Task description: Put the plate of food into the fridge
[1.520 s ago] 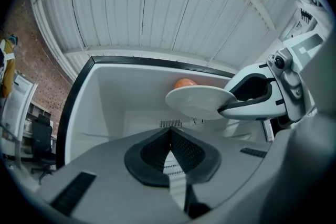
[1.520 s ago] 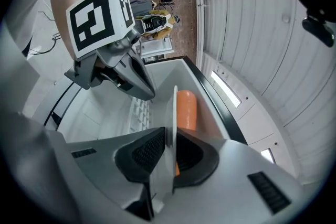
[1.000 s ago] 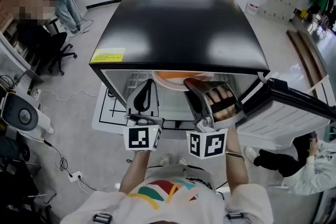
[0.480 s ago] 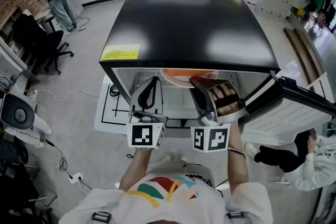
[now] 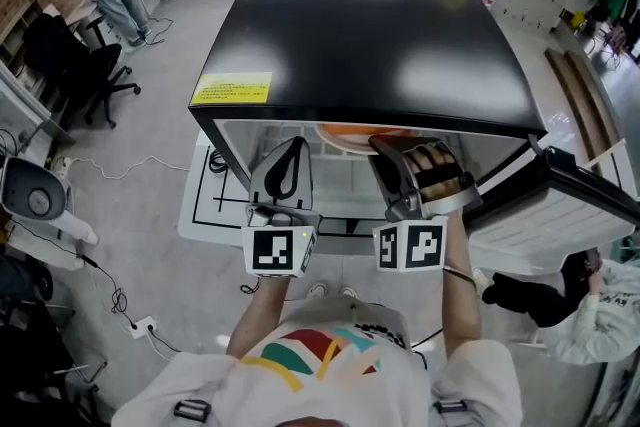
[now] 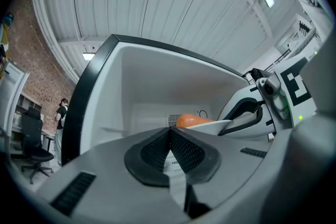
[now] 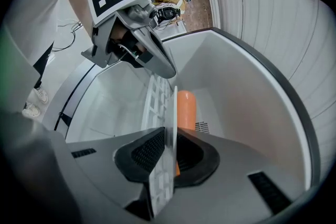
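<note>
In the head view, a white plate (image 5: 352, 134) with orange food shows just under the front edge of the black-topped fridge (image 5: 370, 35), inside its open white compartment. My right gripper (image 5: 388, 151) is shut on the plate's near rim. In the right gripper view the plate (image 7: 171, 107) is edge-on between the jaws, and the orange food (image 7: 186, 106) lies beyond it. My left gripper (image 5: 290, 151) is beside the plate on its left, shut with nothing in it. In the left gripper view the pads (image 6: 157, 147) meet, and the plate (image 6: 207, 124) floats ahead to the right.
The fridge door (image 5: 560, 210) stands open at the right. A white wire shelf (image 7: 156, 99) runs along the compartment below the plate. A floor mat (image 5: 205, 195) lies under the fridge's left front. People and an office chair (image 5: 75, 65) are far off.
Both grippers have moved forward toward the fridge opening. The plate now sits further under the fridge's top edge, still in the right gripper.
</note>
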Tool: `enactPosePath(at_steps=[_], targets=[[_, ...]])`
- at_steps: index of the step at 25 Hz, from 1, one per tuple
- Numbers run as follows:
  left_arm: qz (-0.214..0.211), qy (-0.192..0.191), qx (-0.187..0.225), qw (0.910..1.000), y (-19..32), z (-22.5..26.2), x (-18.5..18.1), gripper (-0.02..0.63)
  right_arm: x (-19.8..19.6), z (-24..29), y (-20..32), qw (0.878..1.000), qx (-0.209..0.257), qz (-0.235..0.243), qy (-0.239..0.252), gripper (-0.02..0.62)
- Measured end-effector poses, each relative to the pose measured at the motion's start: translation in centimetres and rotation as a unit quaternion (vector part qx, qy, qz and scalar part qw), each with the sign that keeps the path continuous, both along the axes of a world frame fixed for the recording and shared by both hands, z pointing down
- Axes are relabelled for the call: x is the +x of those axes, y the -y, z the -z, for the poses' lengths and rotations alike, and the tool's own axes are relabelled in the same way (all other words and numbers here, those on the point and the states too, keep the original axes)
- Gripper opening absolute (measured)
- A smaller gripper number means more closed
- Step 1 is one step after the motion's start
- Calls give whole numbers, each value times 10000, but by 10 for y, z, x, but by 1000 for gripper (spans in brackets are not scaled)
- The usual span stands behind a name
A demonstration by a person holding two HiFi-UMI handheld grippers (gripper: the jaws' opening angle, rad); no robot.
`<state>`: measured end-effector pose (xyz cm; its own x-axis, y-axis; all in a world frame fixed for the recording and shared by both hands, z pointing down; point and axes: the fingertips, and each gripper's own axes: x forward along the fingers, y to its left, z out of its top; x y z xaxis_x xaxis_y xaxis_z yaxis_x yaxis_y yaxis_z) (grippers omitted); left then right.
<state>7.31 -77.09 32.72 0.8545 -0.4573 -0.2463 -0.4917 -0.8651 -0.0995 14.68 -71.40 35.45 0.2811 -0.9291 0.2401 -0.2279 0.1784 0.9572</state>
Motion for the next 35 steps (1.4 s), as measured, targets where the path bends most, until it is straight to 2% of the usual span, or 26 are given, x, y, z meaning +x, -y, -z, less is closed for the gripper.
enactPosePath(at_steps=[4,11,18,22,26,35], targets=[[27,-9,-39,10000,0,0,1,8,8,-5,5,9996,-276,16,-18,48],[72,-7,5,10000,-2,1,-1,8,13,-7,11,9992,-378,56,-63,46],[54,-18,7,10000,-4,0,0,8,19,-4,17,9965,-782,198,239,47],[-26,-48,-19,10000,-9,0,4,8,19,-11,17,9894,-1221,171,763,60],[-50,-16,-64,10000,-9,-2,5,8,13,-12,19,9734,-1487,121,1741,61],[-66,24,-92,9999,-8,-3,6,8,10,-9,20,9479,-1449,150,2833,64]])
